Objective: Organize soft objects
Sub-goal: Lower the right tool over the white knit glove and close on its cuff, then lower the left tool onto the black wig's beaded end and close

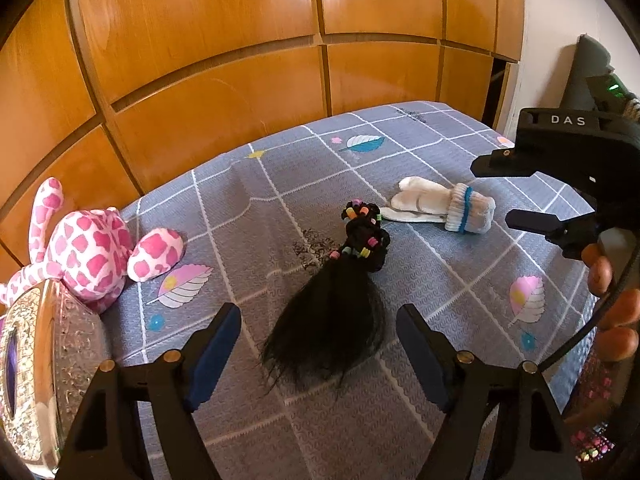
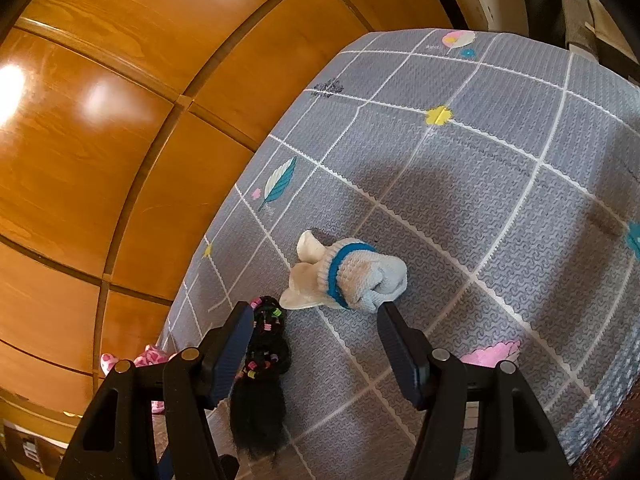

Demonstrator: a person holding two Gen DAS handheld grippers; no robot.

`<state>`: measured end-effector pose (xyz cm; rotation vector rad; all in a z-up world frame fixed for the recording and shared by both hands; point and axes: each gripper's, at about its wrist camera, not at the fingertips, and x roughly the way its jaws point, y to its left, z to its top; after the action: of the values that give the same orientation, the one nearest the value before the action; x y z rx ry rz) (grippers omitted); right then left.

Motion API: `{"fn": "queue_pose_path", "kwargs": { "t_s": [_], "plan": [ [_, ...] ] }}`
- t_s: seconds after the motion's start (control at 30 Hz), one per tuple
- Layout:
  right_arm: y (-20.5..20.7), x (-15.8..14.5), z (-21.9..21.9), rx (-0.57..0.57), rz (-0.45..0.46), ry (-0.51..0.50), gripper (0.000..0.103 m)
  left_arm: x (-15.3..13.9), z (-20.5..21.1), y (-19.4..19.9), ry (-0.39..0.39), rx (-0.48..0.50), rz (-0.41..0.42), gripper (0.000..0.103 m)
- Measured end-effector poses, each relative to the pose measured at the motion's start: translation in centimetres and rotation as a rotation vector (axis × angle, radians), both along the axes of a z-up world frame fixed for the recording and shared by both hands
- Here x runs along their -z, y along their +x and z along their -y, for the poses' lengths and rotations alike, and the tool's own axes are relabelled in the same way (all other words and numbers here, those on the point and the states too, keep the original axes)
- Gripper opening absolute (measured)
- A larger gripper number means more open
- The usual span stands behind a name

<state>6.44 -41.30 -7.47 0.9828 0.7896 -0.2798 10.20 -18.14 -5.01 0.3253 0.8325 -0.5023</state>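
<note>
Just ahead of left gripper (image 1: 320,356): hairpiece (image 1: 340,300).

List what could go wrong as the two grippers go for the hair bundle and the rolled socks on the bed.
1. The black hair bundle fans into loose strands between the open left gripper; strands may slip from the pads or snag.
2. The rolled socks have a loose white sock trailing out; a grip by the right gripper on the cuff alone might unroll them.
3. The hair bundle touches the socks, so lifting one may drag the other.

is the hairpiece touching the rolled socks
No, the black hairpiece lies apart from the rolled socks, with grey bedcover showing between them.
</note>
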Motion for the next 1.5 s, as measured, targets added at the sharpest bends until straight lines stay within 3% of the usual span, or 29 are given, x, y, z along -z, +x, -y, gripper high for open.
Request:
{"fn": "queue_pose_path", "kwargs": {
  "t_s": [0.37, 0.5, 0.7, 0.87, 1.03, 1.07, 1.17, 1.23, 1.3, 1.5],
  "plan": [
    [0.3, 0.2, -0.2, -0.014, -0.020, -0.008, 0.065, 2.0, 0.0, 1.8, 0.010, -0.027, -0.066, 0.080],
    [2.4, -0.7, -0.8, -0.132, -0.065, -0.081, 0.065, 1.5, -1.6, 1.4, -0.022, -0.042, -0.069, 0.080],
    [7.6, -2.9, -0.8, -0.400, -0.169, -0.368, 0.065, 1.5, -5.1, -0.2, -0.064, -0.084, -0.113, 0.081],
    [10.5, -0.7, -3.1, -0.664, -0.309, -0.513, 0.065, 1.9, -7.1, -1.9, -0.076, -0.104, -0.139, 0.081],
    [11.7, 2.3, -4.9, -0.760, -0.464, -0.717, 0.065, 2.1, -8.5, -2.8, -0.086, -0.125, -0.154, 0.081],
    [11.8, 2.9, -5.0, -0.768, -0.480, -0.728, 0.064, 2.1, -8.7, -2.9, -0.088, -0.127, -0.156, 0.081],
    [11.6, 4.0, -5.1, -0.761, -0.516, -0.752, 0.049, 2.0, -9.1, -3.3, -0.095, -0.129, -0.157, 0.081],
    [11.1, 3.9, -5.1, -0.728, -0.485, -0.761, 0.042, 2.1, -9.4, -3.5, -0.099, -0.133, -0.162, 0.081],
    [10.8, 3.6, -5.0, -0.704, -0.484, -0.751, 0.040, 2.1, -9.6, -3.7, -0.106, -0.136, -0.166, 0.081],
    [10.0, 3.9, -3.9, -0.607, -0.487, -0.567, 0.042, 2.3, -10.3, -4.2, -0.111, -0.149, -0.176, 0.080]
  ]
}}
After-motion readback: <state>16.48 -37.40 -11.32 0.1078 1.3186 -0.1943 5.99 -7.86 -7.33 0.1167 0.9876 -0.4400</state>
